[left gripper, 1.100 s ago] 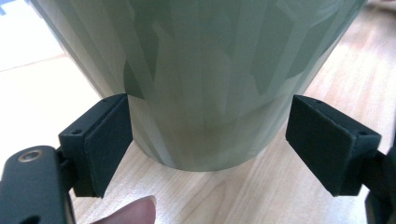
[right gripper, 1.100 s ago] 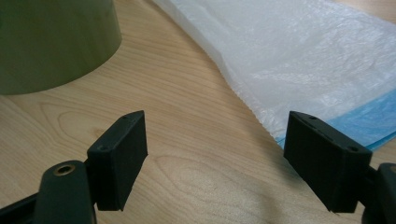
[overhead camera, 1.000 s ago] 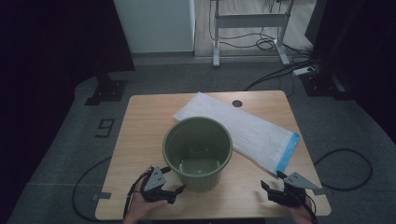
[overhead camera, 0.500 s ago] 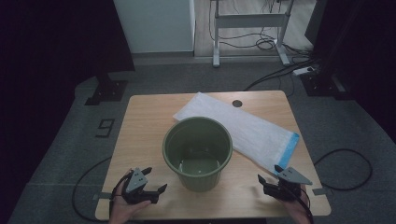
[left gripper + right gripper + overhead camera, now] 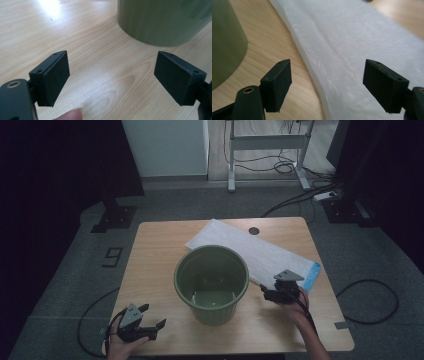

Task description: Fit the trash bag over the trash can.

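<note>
In the middle of the high view, a green bucket point(image 5: 211, 283) is seen upright on the wooden table point(image 5: 155, 250); nothing is seen inside it. Behind it, toward the upper right, a white bag point(image 5: 250, 251) with a blue end is laid flat. The right gripper point(image 5: 270, 295) is held at the lower right of the bucket, just at the bag's near edge, jaws spread with nothing between them. The left gripper point(image 5: 150, 319), at the lower left, is kept apart from the bucket, jaws likewise released.
</note>
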Available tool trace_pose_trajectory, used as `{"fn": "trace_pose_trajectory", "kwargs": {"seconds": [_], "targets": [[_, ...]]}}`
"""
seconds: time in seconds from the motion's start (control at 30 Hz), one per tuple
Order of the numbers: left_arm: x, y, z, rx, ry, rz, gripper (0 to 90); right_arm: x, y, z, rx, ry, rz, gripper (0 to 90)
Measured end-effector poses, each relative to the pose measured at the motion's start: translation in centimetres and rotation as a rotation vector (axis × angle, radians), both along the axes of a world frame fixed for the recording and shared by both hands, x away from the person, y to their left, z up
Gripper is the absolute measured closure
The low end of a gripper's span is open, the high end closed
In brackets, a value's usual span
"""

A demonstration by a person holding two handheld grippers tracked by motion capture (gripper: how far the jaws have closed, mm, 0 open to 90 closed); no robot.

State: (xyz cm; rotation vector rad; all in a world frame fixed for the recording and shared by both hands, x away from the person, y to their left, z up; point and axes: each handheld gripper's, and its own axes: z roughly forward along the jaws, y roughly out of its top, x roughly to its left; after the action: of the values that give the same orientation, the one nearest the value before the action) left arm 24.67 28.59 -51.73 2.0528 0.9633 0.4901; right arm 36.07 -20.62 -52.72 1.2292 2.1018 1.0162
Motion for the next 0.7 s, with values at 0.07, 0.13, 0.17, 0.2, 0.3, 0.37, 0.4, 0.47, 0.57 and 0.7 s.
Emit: {"fn": "trace_pose_trajectory", "kwargs": {"seconds": [0.07, 0.13, 0.17, 0.2, 0.3, 0.37, 0.4, 0.47, 0.57, 0.7], "targets": [[0.0, -0.1, -0.4, 0.008, 0.011, -0.003, 12.7, 1.0, 0.9, -0.7, -0.026, 0.035, 0.011, 22.4], [0.1, -0.3, -0.7, 0.017, 0.02, -0.015, 12.7, 1.8, 1.9, -1.2, -0.069, 0.045, 0.007, 24.5], [0.2, -0.4, -0.8, 0.027, 0.024, -0.023, 12.7, 1.8, 1.9, -1.2, -0.069, 0.045, 0.007, 24.5], [0.2, -0.5, -0.9, 0.044, 0.027, -0.028, 12.5, 2.3, 2.2, -1.3, -0.097, 0.057, -0.003, 31.5], [0.3, -0.4, -1.1, 0.042, 0.031, -0.029, 12.6, 2.7, 1.8, -1.7, -0.09, 0.094, -0.006, 49.4], [0.3, -0.3, -1.2, 0.04, 0.035, -0.028, 12.7, 2.7, 1.5, -1.7, -0.071, 0.106, -0.004, 54.0], [0.3, -0.3, -1.3, 0.042, 0.037, -0.028, 12.9, 2.6, 1.3, -1.7, -0.071, 0.112, -0.008, 62.5], [0.3, -0.3, -1.3, 0.045, 0.041, -0.026, 13.1, 2.2, 0.7, -1.5, -0.073, 0.134, -0.026, 83.9], [0.2, -0.3, -1.3, 0.045, 0.04, -0.025, 13.2, 1.7, 0.2, -1.4, -0.078, 0.139, -0.032, 88.9], [0.2, -0.2, -1.2, 0.042, 0.039, -0.019, 13.4, -0.6, -1.4, -1.1, -0.036, 0.109, -0.009, 89.1]]}}
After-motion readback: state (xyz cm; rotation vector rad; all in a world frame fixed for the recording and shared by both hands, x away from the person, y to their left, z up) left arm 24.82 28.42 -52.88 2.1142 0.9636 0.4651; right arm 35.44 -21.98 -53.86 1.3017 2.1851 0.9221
